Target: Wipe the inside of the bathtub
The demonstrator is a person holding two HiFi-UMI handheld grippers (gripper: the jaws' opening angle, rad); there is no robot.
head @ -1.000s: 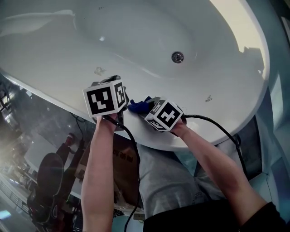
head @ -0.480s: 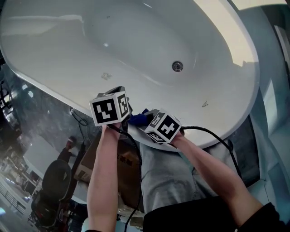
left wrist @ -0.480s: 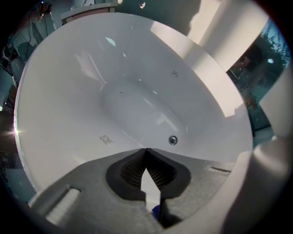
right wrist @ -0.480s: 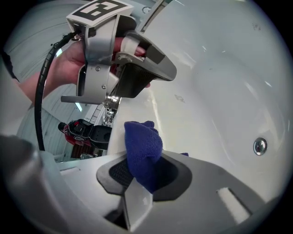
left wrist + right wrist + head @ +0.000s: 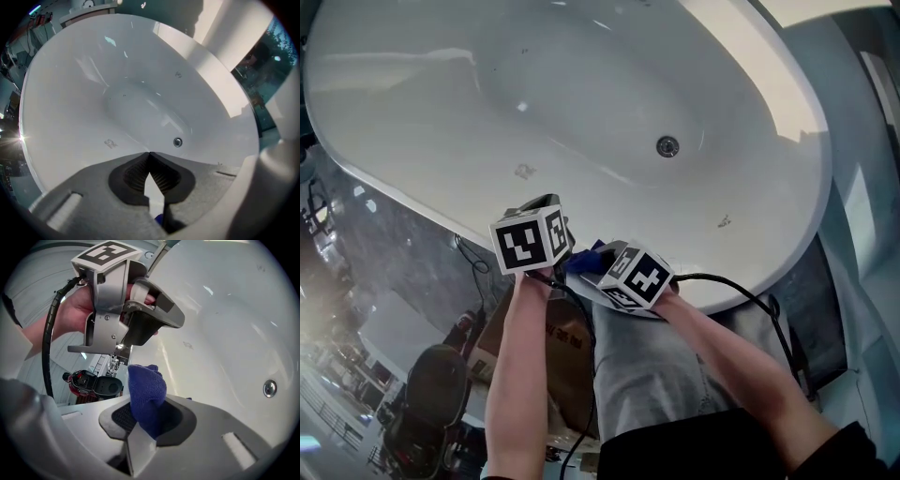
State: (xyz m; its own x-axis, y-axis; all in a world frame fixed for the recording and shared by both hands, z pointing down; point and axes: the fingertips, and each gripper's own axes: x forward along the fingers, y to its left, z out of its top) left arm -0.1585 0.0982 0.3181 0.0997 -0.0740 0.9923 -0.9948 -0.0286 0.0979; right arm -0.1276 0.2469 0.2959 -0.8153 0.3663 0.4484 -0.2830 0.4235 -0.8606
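The bathtub (image 5: pixel 581 84) lies white, smooth and glossy below the person, with its drain (image 5: pixel 667 145) low in the basin and a small grey mark (image 5: pixel 523 171) on the near inner slope. Both tongs hang over the near rim, close together. The right gripper (image 5: pixel 143 425) is clenched on a blue cloth (image 5: pixel 146 392): a bunched fold stands up out of the ribbed pads, and in the head view the cloth shows just between the two tools, above the rim and not down in the basin. The left gripper (image 5: pixel 150 157) has its tips pressed together with nothing caught between them. The cloth looks soft, light and knitted, so it should flop and fold rather than keep a shape. A grip on a thick bunch, as here, seems sound, leaving enough loose fabric past the tips to lie flat on the enamel. The tub itself is rigid and likely slippery, so the cloth should glide easily, but hard jaw tips could scrape it if they press through the fabric.
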